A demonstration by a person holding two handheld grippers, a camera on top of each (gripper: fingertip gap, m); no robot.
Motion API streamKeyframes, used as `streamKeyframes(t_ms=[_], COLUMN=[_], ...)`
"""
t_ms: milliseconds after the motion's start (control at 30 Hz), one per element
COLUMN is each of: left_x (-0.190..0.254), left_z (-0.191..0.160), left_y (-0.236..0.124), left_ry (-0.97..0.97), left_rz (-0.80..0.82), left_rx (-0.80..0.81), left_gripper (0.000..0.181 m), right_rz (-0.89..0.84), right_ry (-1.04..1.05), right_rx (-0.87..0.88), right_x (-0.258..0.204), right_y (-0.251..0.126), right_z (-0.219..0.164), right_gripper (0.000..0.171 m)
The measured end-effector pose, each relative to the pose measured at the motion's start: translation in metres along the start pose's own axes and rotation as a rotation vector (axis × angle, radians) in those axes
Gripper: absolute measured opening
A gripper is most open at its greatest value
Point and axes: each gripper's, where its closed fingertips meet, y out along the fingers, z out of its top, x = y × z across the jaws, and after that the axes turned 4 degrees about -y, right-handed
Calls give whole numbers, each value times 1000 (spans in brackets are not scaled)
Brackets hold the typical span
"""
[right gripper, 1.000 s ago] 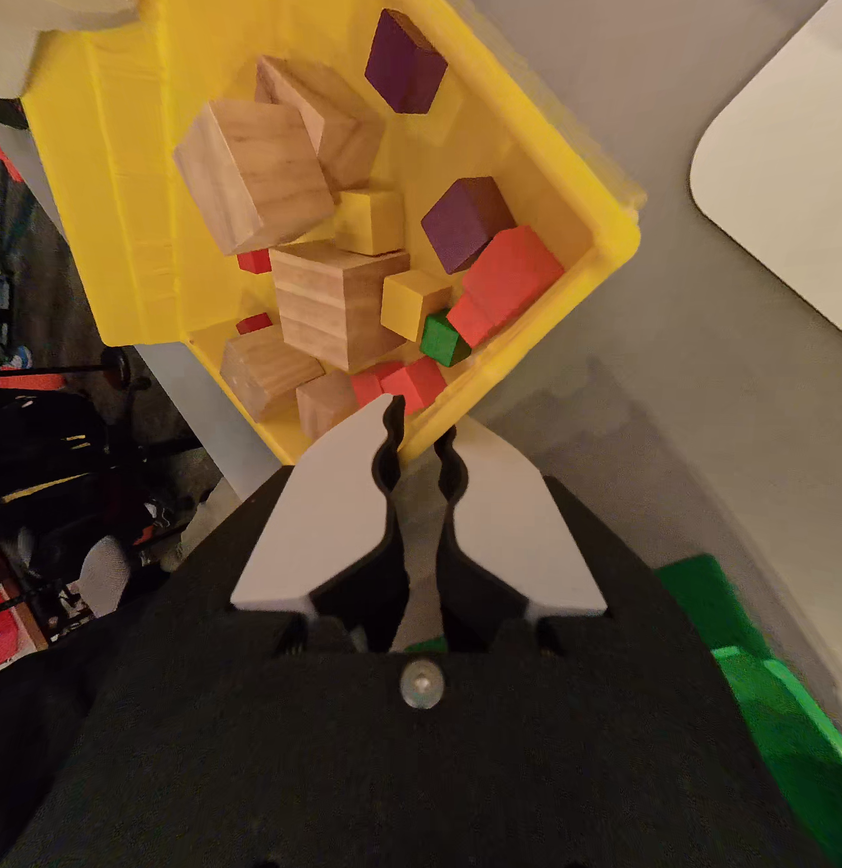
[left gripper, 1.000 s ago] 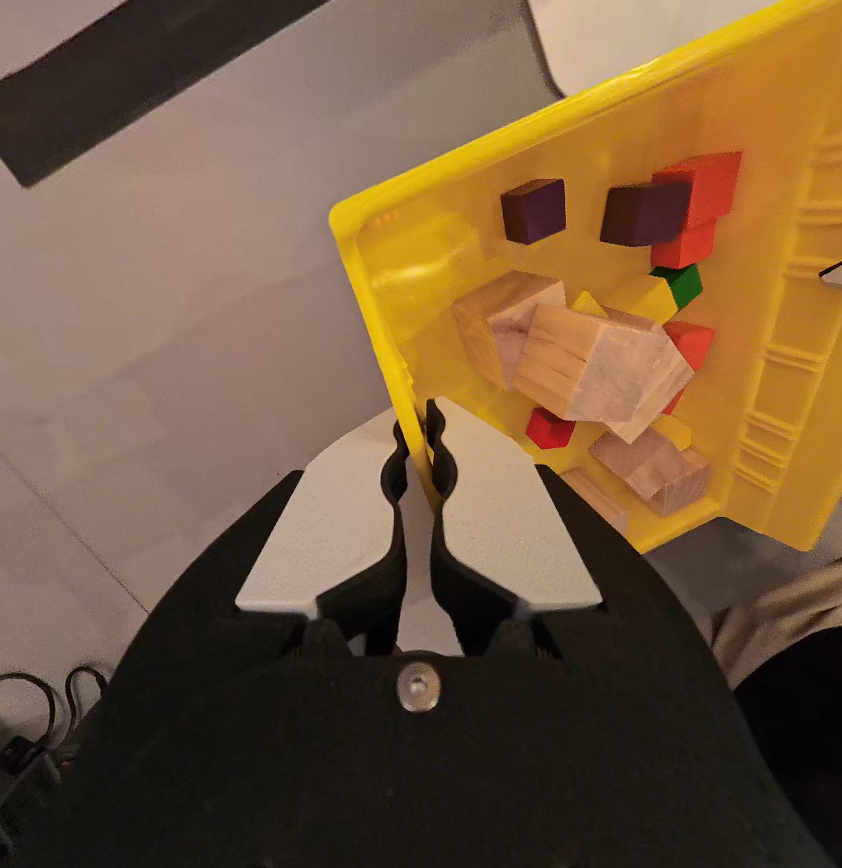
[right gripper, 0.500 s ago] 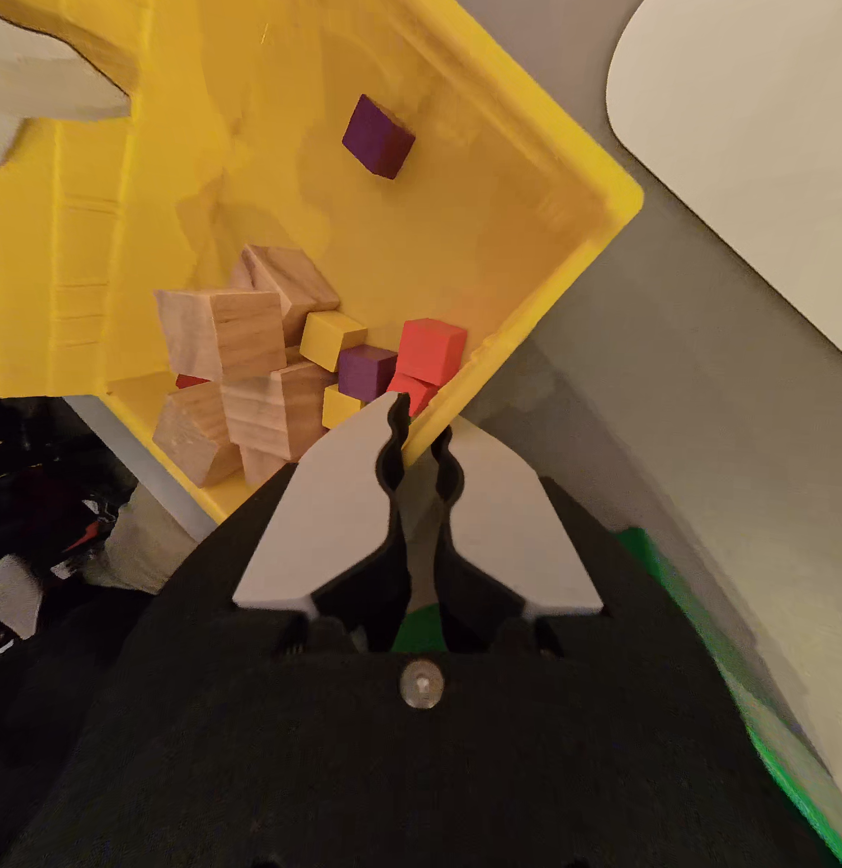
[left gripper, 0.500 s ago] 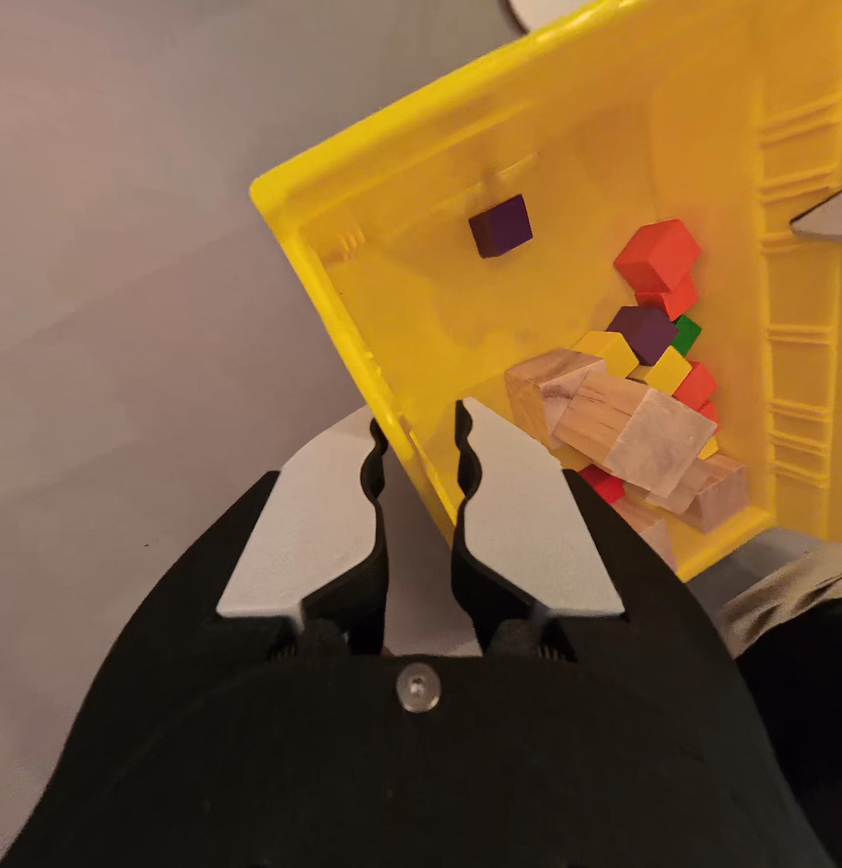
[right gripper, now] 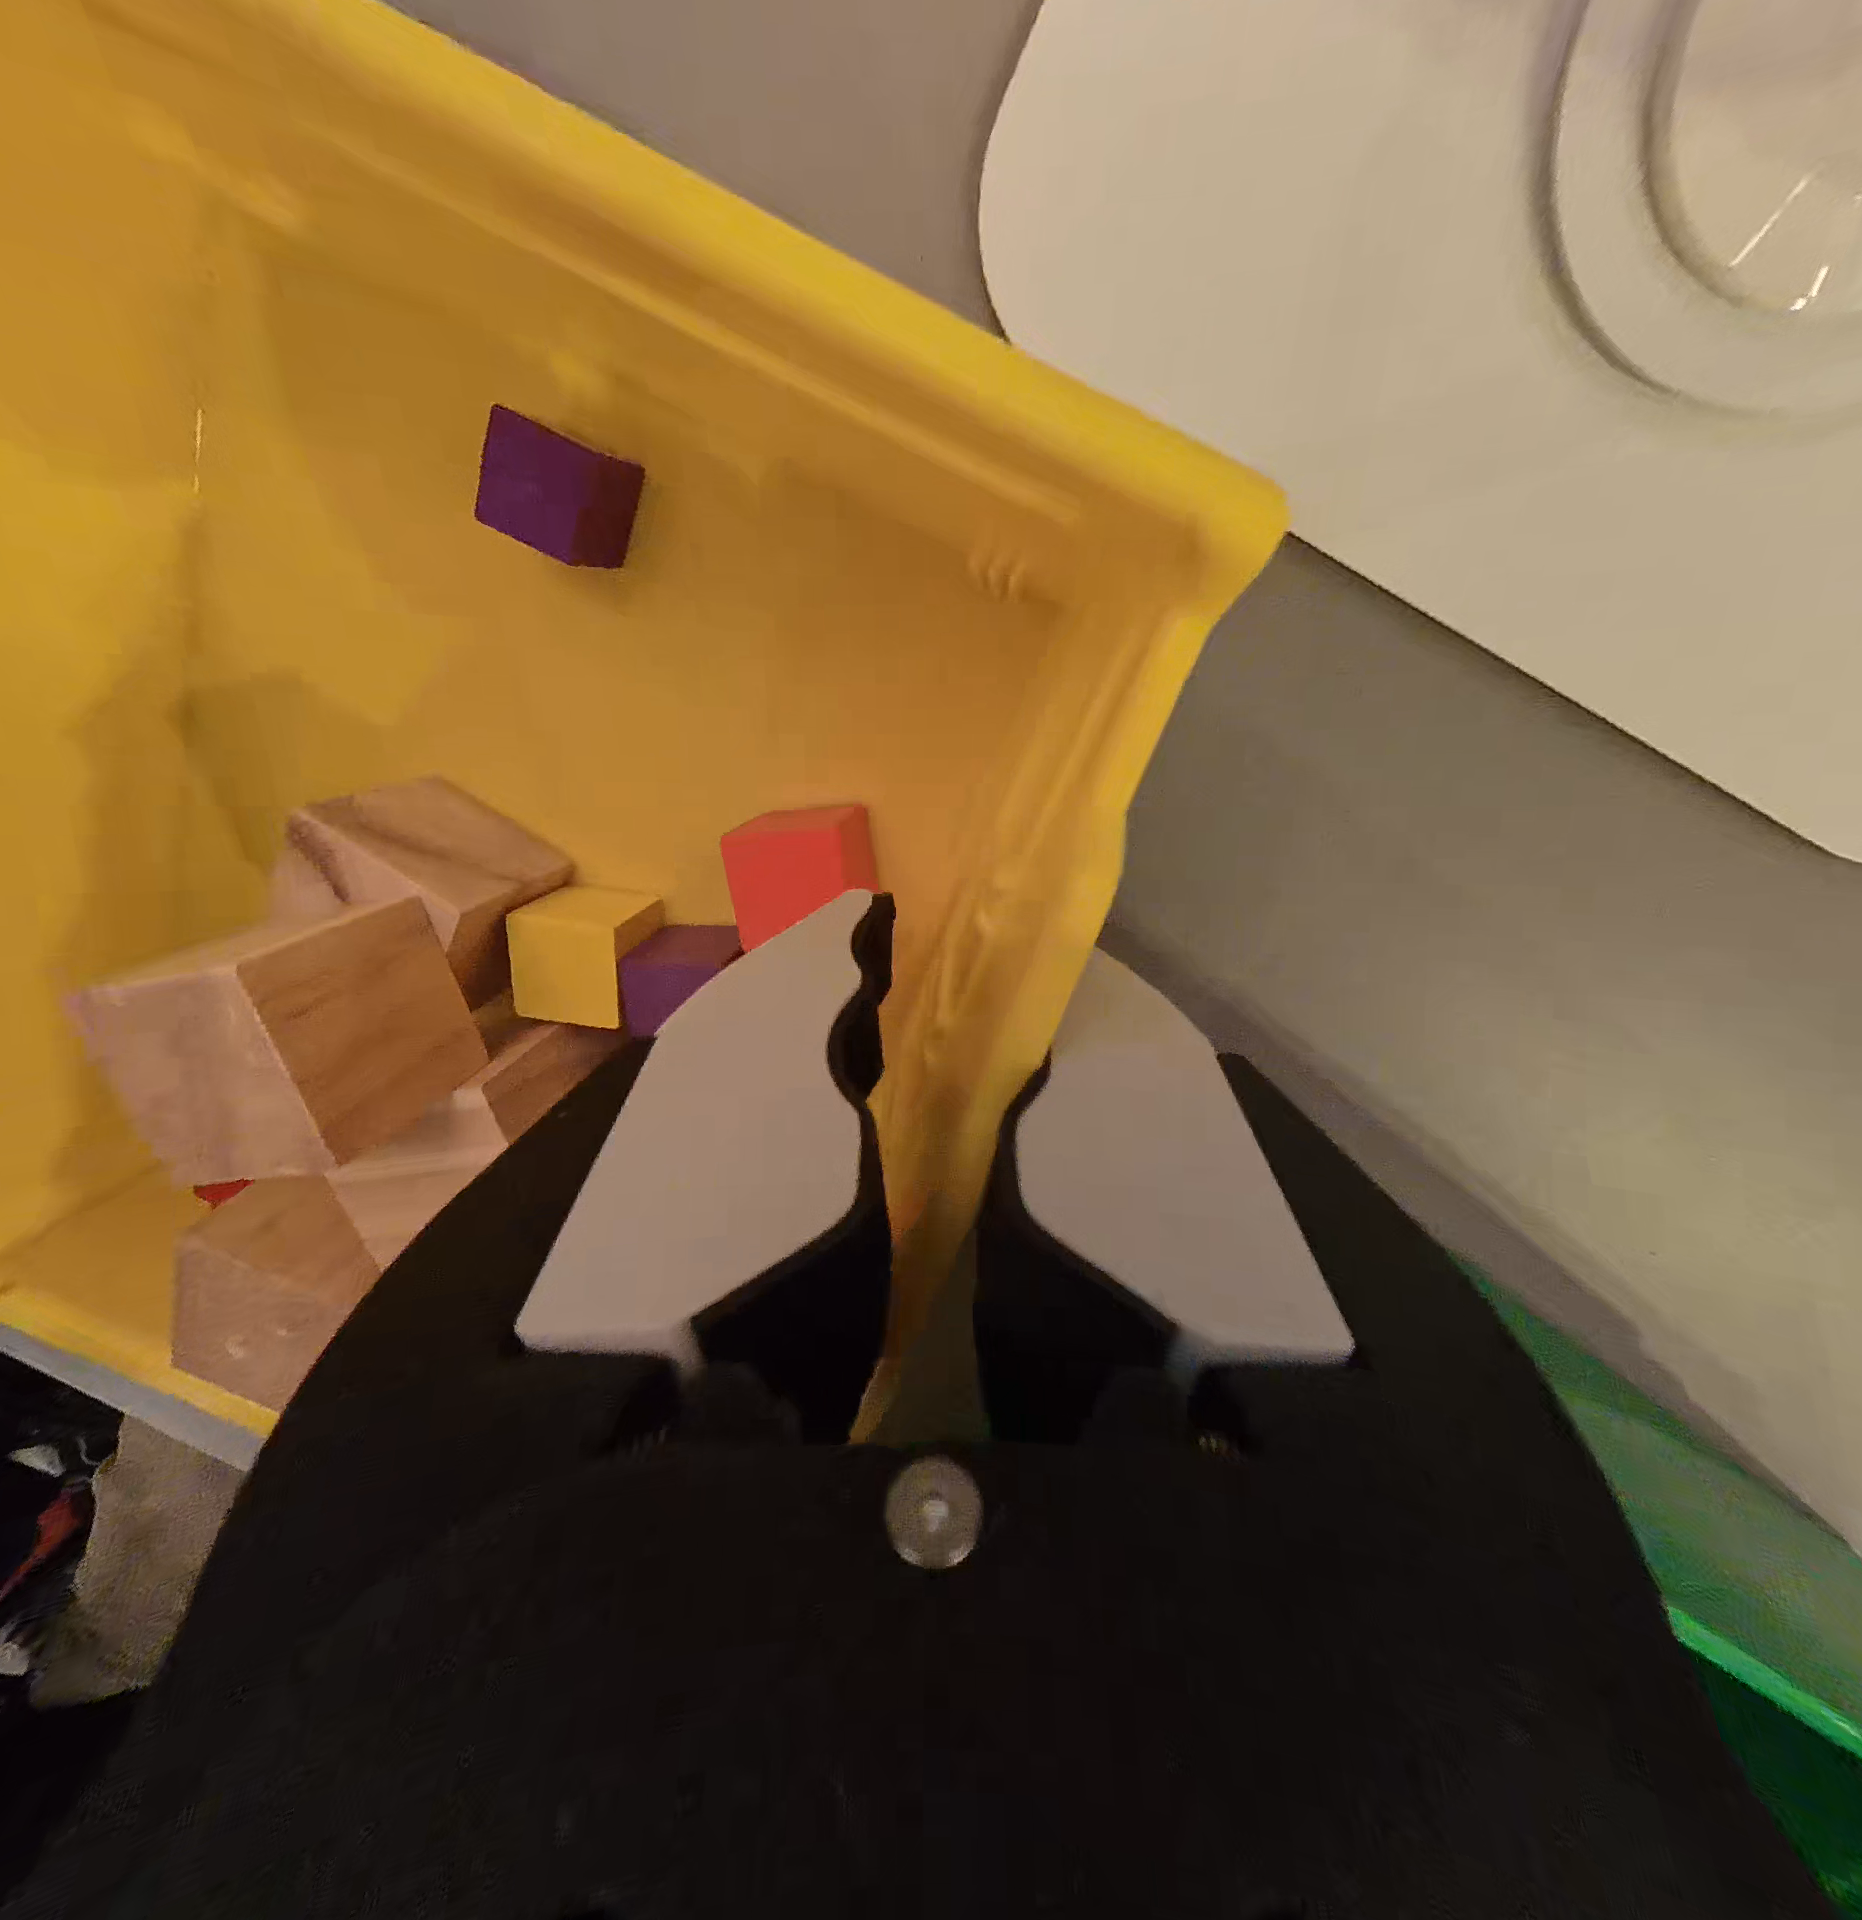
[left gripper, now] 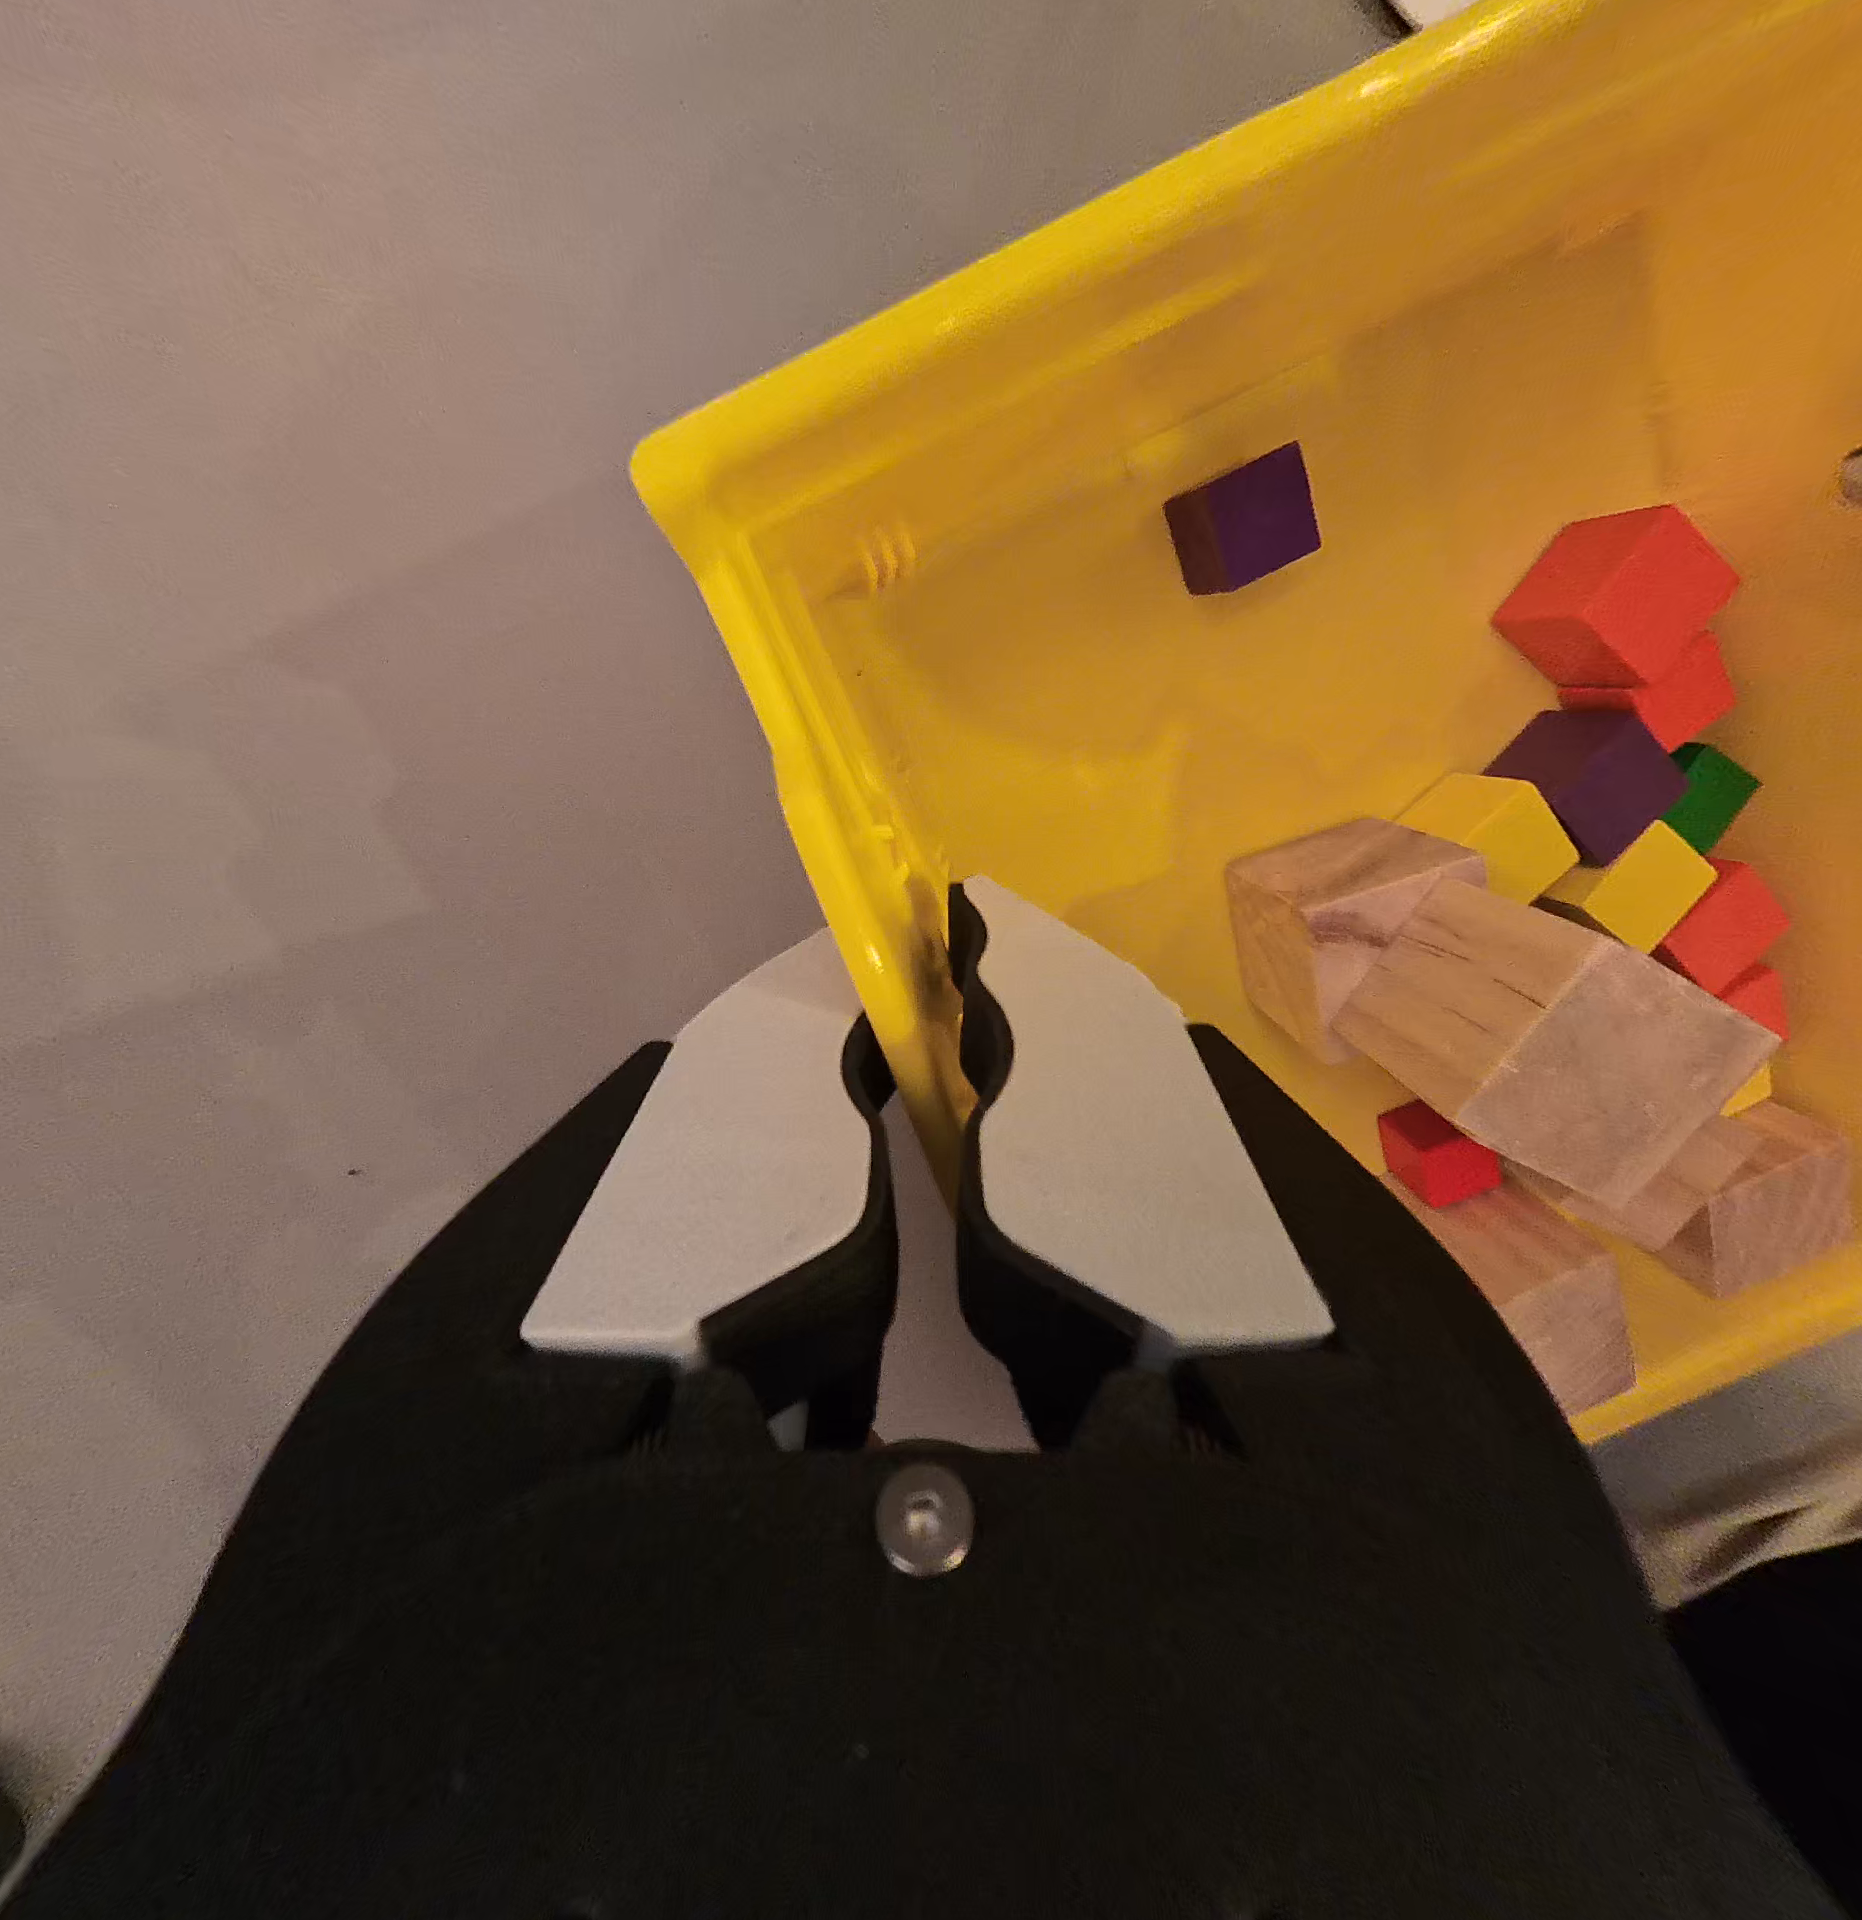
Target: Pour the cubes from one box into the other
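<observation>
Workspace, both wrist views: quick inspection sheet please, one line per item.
Surface: grey tabletop, bare where visible.
Job's things: yellow box tilted, cubes piled in its low corner; one purple cube sits apart; green box at lower right edge.
Clutter: white tray with a clear dish.
Grippers: left gripper and right gripper each clamp a box wall.
Cables: nothing seen.
Surroundings: dark items on the floor, blurred.

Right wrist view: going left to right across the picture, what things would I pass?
Pale wooden blocks → small yellow cube → red cube → side wall of the yellow box, pinched between the fingers → grey tabletop → green box at the lower right corner.
</observation>
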Motion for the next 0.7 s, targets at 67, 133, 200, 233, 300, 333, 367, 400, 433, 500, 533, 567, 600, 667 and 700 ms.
streamKeyframes(t_ms=[67, 133, 200, 233, 300, 333, 367, 400, 433, 500, 533, 567, 600, 667, 700], left_x=[2, 5, 8, 9, 10, 12, 14, 17, 19, 25, 28, 30, 32, 38, 40], left_z=[0, 2, 6, 8, 15, 19, 23, 27, 31, 40, 44, 49, 53, 60, 62], left_y=[-1, -5, -11, -15, -27, -33, -40, -46, -54, -67, -72, -76, -81, -88, -91], left_ry=[1, -8, -1, 3, 6, 10, 13, 16, 26, 34, 38, 44, 50, 56, 63], left_rz=[23, 21, 34, 45, 62, 67, 68, 73, 84, 92, 90, 94, 99, 97, 98], left_rx=[1, 13, 22, 29, 48, 54, 58, 63, 68, 87, 94, 104, 112, 133, 141], left_gripper=[5, 5, 5, 5, 5, 5, 5, 5, 6, 6, 6, 6, 6, 6, 6], right_rz=[7, 21, 34, 42, 55, 56, 55, 57, 58, 46, 43, 41, 36, 16, 12], right_ry=[12, 32, 36, 39, 44, 44, 43, 44, 44, 36, 31, 26, 23, 15, 12], right_rx=[-4, -1, -1, -1, 8, 13, 14, 13, 11, 8, 7, 10, 22, 40, 48], right_x=[2, 5, 6, 7, 8, 10, 12, 14, 16, 22, 24, 26, 28, 34, 36], right_y=[-1, -2, -7, -11, -21, -27, -33, -39, -46, -62, -69, -77, -83, -93, -97], right_z=[0, 0, 1, 2, 6, 8, 10, 12, 14, 17, 19, 20, 22, 25, 25], right_gripper=[8, 5, 4, 4, 4, 4, 3, 3, 2, 1, 1, 0, 1, 1, 1])
